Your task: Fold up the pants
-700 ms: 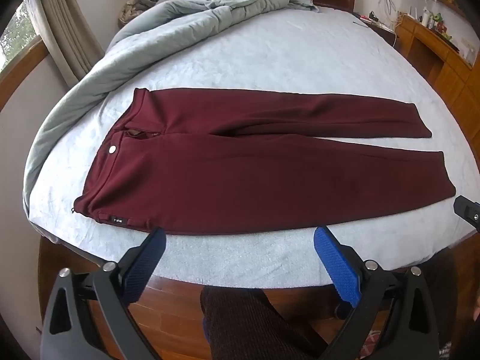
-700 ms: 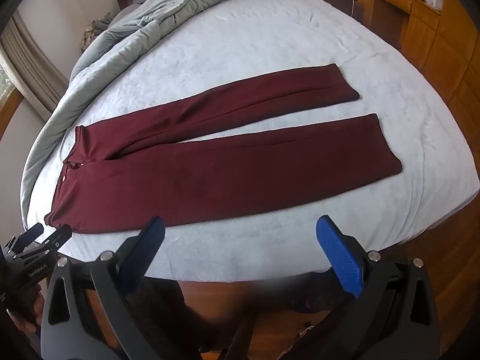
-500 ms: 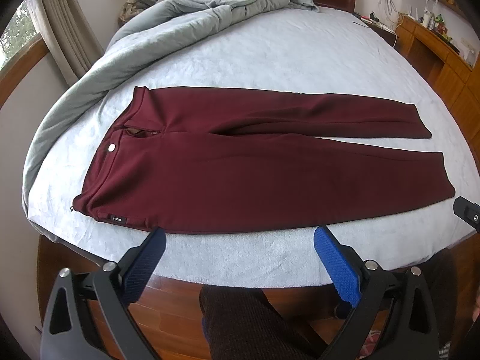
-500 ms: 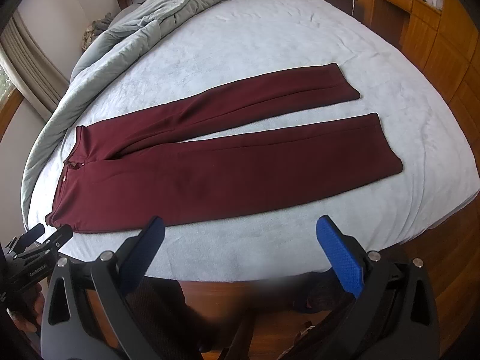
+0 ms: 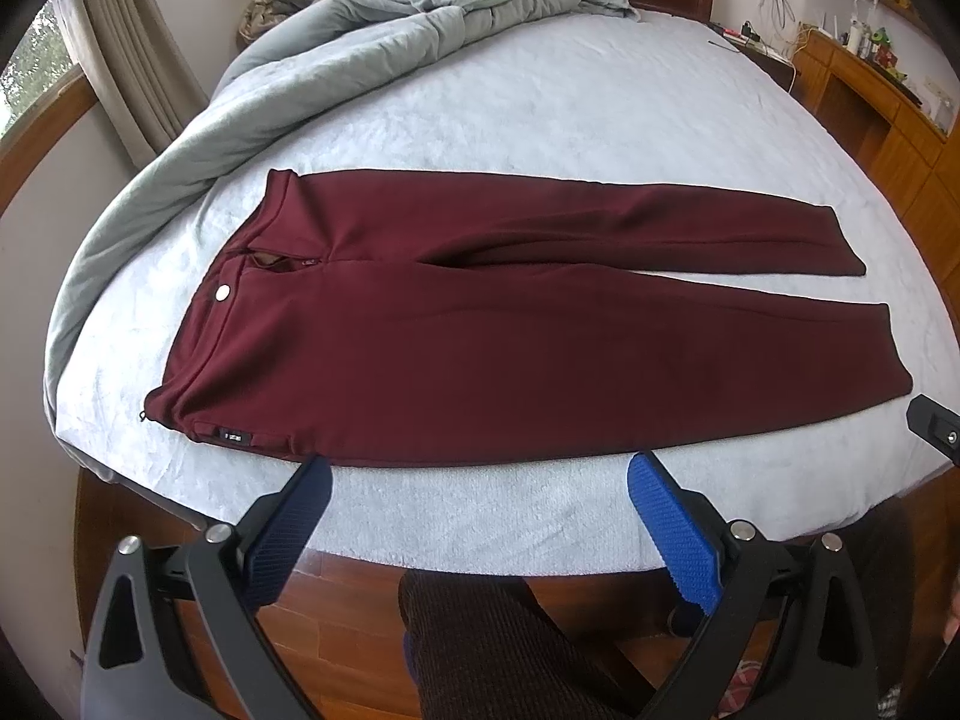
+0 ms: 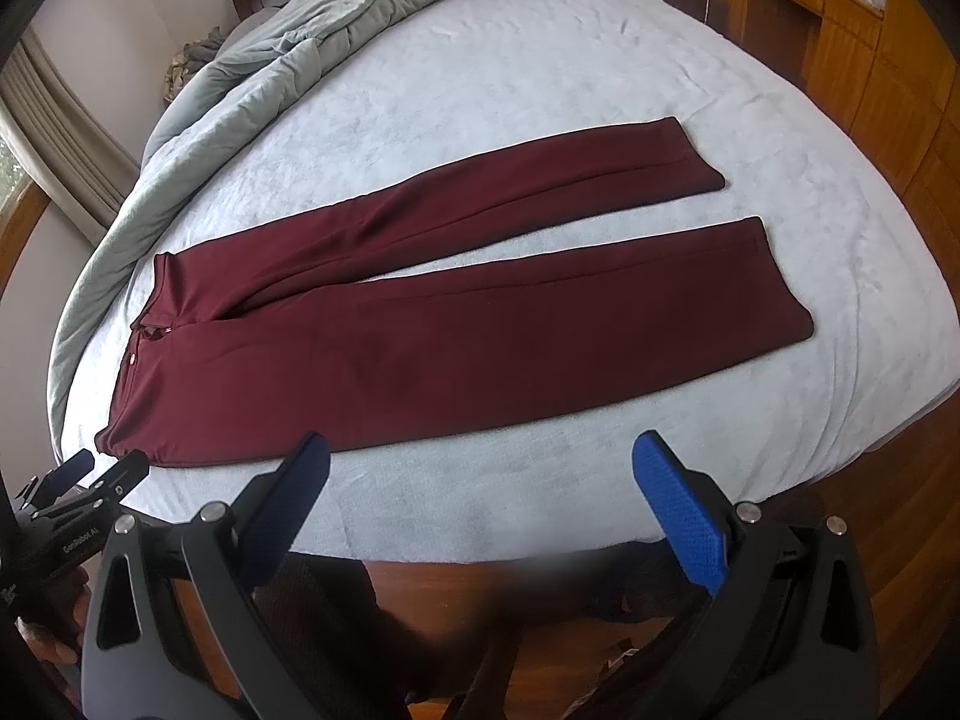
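Pale bed (image 5: 540, 120) fills my view, with the pants (image 5: 510, 330) spread flat on it, waist to the left. My left gripper (image 5: 480, 474) and right gripper (image 6: 480, 450) hover wide open, holding nothing.

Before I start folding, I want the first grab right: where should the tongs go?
Probably bring both open tongs, left and right, down to the near leg's edge of the maroon pants, since they lie flat, legs apart, unheld.
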The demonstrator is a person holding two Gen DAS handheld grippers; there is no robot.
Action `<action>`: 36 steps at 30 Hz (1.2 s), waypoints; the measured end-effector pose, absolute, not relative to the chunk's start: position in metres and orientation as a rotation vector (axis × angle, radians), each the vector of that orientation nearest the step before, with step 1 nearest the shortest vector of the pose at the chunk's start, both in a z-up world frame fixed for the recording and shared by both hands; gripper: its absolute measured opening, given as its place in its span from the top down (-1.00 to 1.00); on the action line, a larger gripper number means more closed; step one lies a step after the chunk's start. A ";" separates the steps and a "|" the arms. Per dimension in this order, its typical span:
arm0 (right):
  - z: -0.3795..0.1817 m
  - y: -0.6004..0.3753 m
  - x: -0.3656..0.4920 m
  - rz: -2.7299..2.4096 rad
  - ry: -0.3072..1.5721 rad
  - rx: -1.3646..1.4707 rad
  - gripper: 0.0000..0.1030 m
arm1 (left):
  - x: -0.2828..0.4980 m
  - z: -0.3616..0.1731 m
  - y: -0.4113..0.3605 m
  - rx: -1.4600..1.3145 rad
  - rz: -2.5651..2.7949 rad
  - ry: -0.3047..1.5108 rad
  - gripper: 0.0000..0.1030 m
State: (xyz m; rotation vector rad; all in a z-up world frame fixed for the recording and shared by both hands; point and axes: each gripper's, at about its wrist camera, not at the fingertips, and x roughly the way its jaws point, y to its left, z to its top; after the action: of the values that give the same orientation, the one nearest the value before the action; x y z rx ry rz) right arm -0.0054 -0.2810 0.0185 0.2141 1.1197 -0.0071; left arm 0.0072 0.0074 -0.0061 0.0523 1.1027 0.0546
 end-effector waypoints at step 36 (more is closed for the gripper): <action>-0.020 -0.410 0.149 0.017 1.157 0.193 -0.95 | 0.103 -0.011 -0.033 0.014 0.028 1.080 -0.93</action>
State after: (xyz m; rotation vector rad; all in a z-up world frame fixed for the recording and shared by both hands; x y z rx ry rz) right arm 0.1494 -0.4099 -0.0200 0.1934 1.1573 0.0167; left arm 0.1033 -0.0331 -0.0113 0.0145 1.0795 0.0279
